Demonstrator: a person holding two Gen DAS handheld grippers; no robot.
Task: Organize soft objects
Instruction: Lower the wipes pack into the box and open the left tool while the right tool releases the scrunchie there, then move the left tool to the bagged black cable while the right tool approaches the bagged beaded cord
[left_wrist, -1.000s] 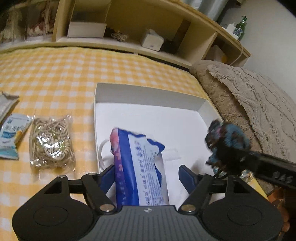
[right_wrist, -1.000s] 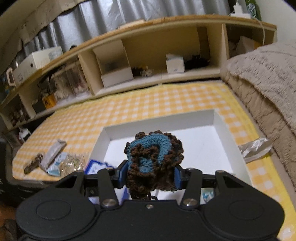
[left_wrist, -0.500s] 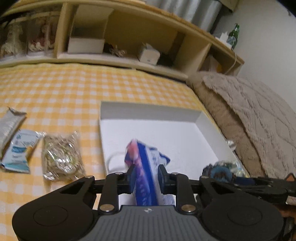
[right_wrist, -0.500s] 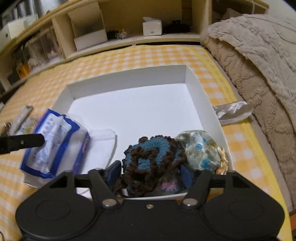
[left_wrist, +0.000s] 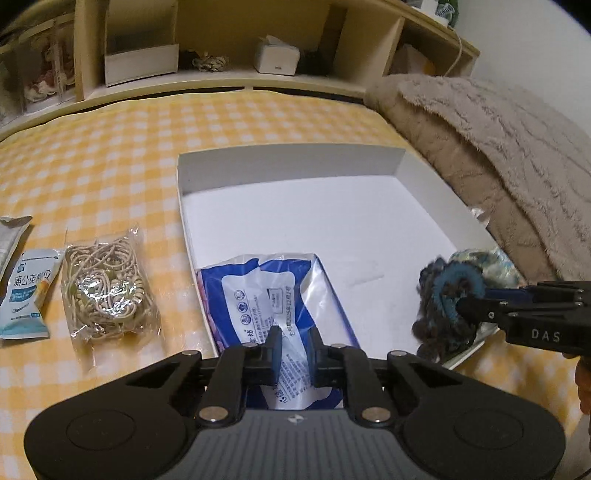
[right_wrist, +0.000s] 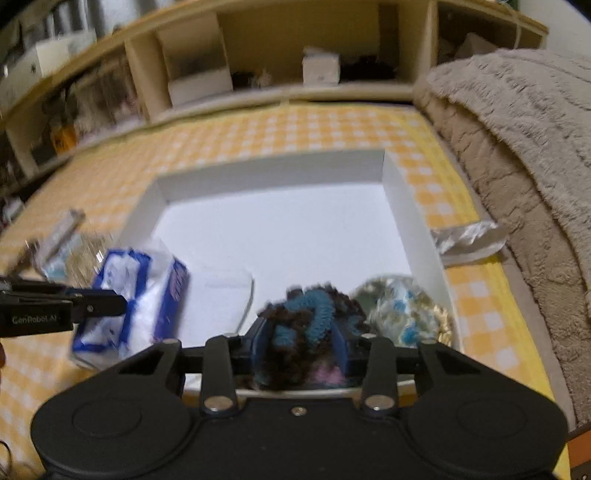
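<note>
Now | left gripper (left_wrist: 294, 352) pinching tissue pack (left_wrist: 273, 295) | right gripper (right_wrist: 300, 350) clamping crocheted piece (right_wrist: 306, 325) | box (left_wrist: 288, 166) far half bare

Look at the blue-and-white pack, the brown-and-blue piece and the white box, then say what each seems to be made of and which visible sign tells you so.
Blue-and-white pack: thin glossy plastic film, judging by its shine and wrinkles; contents unclear.
Brown-and-blue piece: crocheted yarn, matte and fuzzy, with looped ruffles.
White box: probably matte cardboard, with thin straight walls and folded corners.
</note>
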